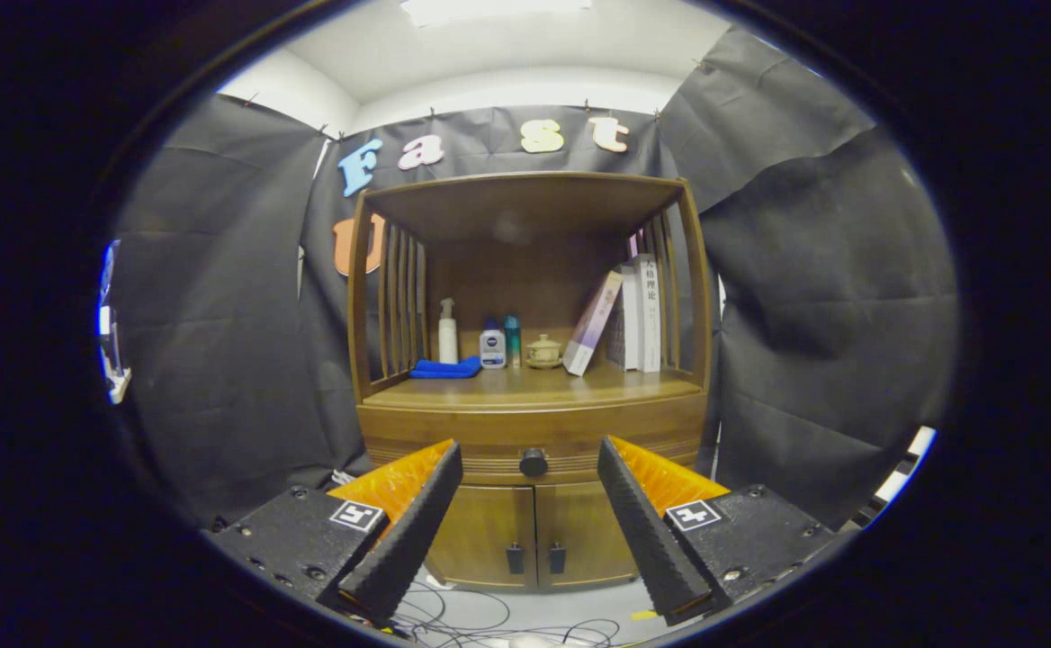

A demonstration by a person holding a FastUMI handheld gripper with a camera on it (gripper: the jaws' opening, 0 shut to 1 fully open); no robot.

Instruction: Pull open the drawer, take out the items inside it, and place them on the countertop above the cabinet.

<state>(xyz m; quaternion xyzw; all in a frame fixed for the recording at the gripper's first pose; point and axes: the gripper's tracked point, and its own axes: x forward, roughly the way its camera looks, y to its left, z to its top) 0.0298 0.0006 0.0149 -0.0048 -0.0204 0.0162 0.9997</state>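
At frame center, the closed drawer (533,438) with its round knob (533,463) sits under the countertop (534,385), gripper (530,463) fingers spread apart, empty, knob showing between the tips.

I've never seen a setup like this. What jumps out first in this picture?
The brown wooden cabinet stands straight ahead, its drawer shut, and the round dark knob sits beyond the gap between the open gripper fingers. On the countertop lie a folded blue cloth, small bottles and leaning books.
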